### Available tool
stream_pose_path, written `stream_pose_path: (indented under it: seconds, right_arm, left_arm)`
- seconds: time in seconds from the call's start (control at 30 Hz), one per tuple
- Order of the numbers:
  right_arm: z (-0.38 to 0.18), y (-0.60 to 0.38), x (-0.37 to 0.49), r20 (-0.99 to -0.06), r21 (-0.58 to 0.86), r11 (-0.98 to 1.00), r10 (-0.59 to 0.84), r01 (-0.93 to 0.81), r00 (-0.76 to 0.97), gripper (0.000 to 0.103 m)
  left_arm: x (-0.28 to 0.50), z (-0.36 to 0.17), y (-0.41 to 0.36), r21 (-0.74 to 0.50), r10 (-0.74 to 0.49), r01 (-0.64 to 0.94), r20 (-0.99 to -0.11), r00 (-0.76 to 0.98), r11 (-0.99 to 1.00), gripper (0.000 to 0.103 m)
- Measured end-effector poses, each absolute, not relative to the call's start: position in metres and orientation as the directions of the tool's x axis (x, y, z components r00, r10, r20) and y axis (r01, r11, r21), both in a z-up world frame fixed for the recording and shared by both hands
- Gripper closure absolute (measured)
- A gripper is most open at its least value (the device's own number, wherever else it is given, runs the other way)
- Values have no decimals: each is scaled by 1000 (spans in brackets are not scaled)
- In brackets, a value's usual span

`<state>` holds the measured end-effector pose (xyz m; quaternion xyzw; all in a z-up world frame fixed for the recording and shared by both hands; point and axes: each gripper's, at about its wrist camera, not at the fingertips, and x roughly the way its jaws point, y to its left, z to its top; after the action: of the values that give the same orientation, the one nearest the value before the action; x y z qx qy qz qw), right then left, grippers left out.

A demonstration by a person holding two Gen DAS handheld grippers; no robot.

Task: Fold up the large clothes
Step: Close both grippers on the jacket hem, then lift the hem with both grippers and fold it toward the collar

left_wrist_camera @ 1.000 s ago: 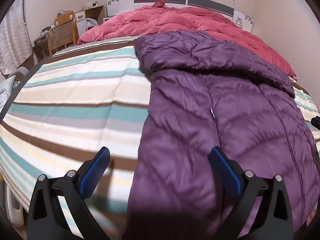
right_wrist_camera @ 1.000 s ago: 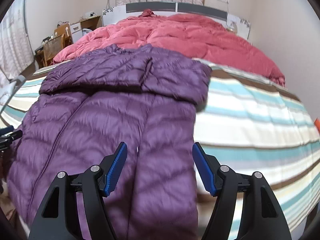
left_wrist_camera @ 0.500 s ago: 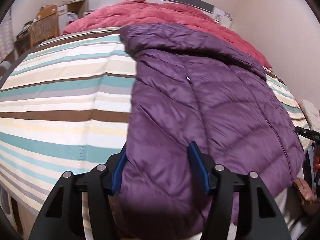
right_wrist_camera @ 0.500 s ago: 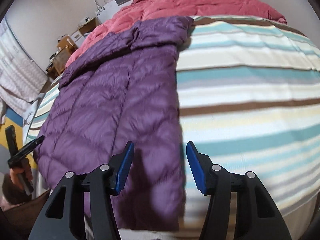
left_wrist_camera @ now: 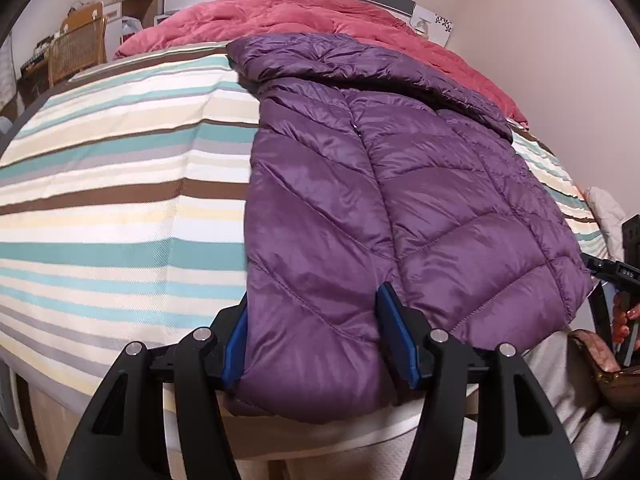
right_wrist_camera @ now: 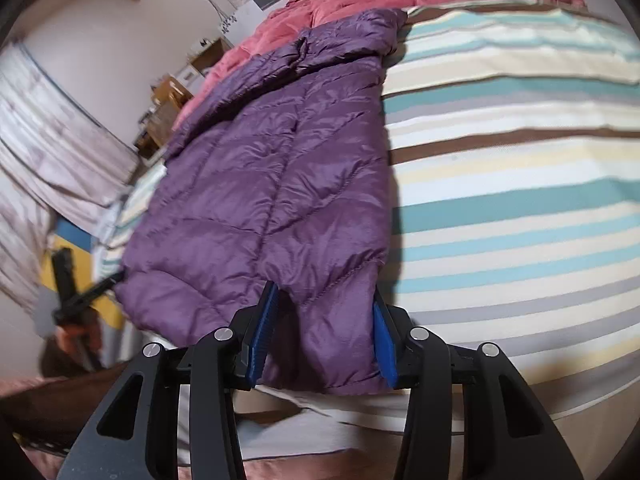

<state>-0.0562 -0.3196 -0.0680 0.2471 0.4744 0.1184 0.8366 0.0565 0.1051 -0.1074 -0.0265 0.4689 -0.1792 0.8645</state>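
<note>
A purple quilted down jacket (left_wrist_camera: 400, 184) lies flat along the striped bed, hood toward the headboard, its hem hanging over the near edge. My left gripper (left_wrist_camera: 314, 296) is clamped on the hem's left corner, with puffy fabric filling the space between its blue pads. In the right wrist view the jacket (right_wrist_camera: 280, 184) shows from its other side. My right gripper (right_wrist_camera: 325, 290) has the hem's right corner between its pads; its jaws are closing and the left pad creases the fabric. Each gripper also shows at the edge of the other's view, the right gripper (left_wrist_camera: 612, 272) and the left gripper (right_wrist_camera: 76, 296).
The striped bedsheet (left_wrist_camera: 120, 208) covers the mattress. A pink duvet (left_wrist_camera: 320, 12) is heaped at the headboard. A wooden chair (left_wrist_camera: 80, 48) and a desk stand far left. The person's hand (left_wrist_camera: 624, 320) and clothing are at the lower right.
Both grippers came down to the jacket's hem at the bed's near edge and their jaws narrowed around its two corners. The right wrist view tilted as that hand rolled.
</note>
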Motion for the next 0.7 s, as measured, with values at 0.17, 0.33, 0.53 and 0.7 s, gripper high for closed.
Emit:
stream_pose_path:
  seconds: [0.17,0.33,0.53,0.7]
  right_arm:
    - [-69,-317,-54,-734,531,847,443,28,515,91]
    - [-55,-319,-59,-738,483,875,401,10,542,97]
    - [-39,-323,-66,-736,460,888,390,-14,553,97]
    - [-21,-328,-73,-717,458,888,398,-43,572,99]
  left_arm:
    - [51,-106,105,-217,-334,281,-803,493,935,85]
    - [40,-98,98,-165,-311,307,-795,521,937,92]
    - [26,-87,96,-138,-307,335,-793,527,932,94]
    - [9,-63,97,-124,-318,355,-764,562,926,95]
